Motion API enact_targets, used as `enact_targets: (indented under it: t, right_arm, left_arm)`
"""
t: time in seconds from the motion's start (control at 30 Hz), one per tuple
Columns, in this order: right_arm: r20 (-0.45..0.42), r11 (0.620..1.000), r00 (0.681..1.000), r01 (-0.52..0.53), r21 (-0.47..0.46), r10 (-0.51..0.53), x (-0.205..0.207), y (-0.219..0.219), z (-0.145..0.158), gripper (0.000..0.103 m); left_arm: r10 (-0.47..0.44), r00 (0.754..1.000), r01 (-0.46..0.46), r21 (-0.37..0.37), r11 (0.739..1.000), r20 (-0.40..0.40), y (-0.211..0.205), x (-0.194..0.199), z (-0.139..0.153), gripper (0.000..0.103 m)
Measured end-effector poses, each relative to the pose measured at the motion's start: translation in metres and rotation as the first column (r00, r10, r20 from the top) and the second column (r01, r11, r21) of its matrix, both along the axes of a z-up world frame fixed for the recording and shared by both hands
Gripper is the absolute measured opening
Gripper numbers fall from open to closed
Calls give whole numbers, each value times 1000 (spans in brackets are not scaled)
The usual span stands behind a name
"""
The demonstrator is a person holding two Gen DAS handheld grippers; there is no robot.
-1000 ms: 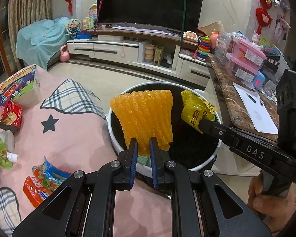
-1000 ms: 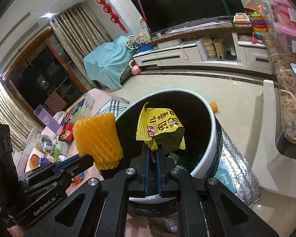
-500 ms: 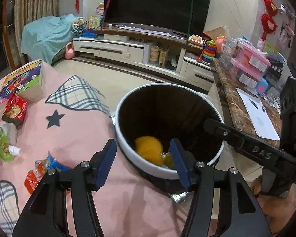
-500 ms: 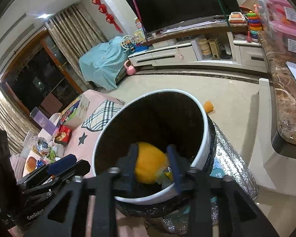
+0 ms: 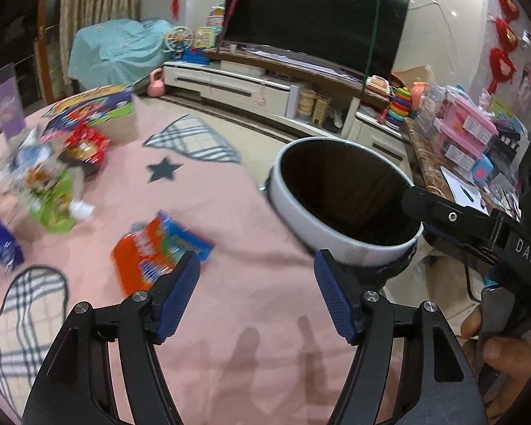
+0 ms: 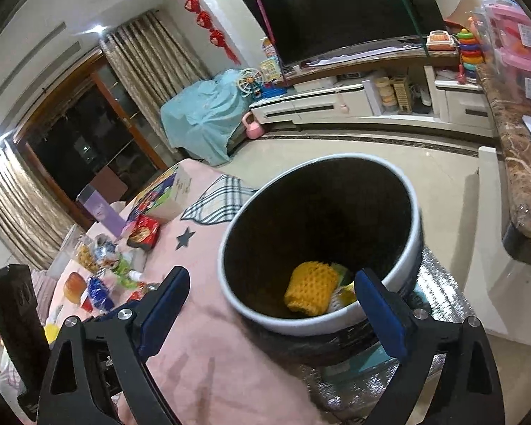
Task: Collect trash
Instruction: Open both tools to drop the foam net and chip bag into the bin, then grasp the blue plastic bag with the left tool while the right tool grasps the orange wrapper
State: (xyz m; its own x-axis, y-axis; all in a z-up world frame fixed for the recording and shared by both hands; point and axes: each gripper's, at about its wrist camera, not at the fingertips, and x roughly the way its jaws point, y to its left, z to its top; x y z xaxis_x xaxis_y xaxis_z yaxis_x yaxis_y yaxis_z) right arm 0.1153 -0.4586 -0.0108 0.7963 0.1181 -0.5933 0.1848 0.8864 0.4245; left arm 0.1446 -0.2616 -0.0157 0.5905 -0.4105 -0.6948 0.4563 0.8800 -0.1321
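Observation:
A white-rimmed bin with a black inside (image 5: 322, 228) (image 6: 265, 313) stands at the pink table's edge. The orange foam net (image 6: 309, 292) and a yellow wrapper (image 6: 345, 295) lie at its bottom. My left gripper (image 5: 255, 295) is open and empty over the pink cloth, left of the bin. My right gripper (image 6: 270, 310) is open and empty just in front of the bin; it also shows in the left wrist view (image 5: 453, 219). An orange and blue snack wrapper (image 5: 152, 248) lies just ahead of my left gripper.
More wrappers and packets (image 5: 56, 194) lie at the table's left, with a red packet (image 5: 86, 145) and a colourful box (image 5: 95, 106) behind. A marble counter (image 6: 517, 163) runs along the right. A TV cabinet (image 5: 251, 88) stands across the floor.
Both grippers opened and dropped the orange foam net and the yellow wrapper into the bin. The left gripper then swung left, away from the bin, over the table.

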Motion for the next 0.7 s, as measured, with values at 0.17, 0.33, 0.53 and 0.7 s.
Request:
enact_targets:
  t: [0.17, 0.33, 0.53, 0.7]
  right_arm:
    - [-1, 1000, 1000, -26, 7, 26, -3, 21, -2, 96]
    - [0, 998, 998, -55, -26, 55, -5, 48, -1, 96]
    - [-20, 994, 995, -100, -45, 100, -3, 79, -9, 97]
    - [-39, 990, 990, -139, -37, 137, -2, 104, -19, 97]
  left_arm:
    - [53, 999, -53, -17, 998, -12, 31, -7, -4, 69]
    - [111, 994, -112, -35, 993, -18, 63, -15, -7, 69]
    - [175, 984, -177, -38, 983, -40, 97, -21, -18, 69]
    - [240, 969, -243, -43, 969, -66, 129, -23, -27, 70]
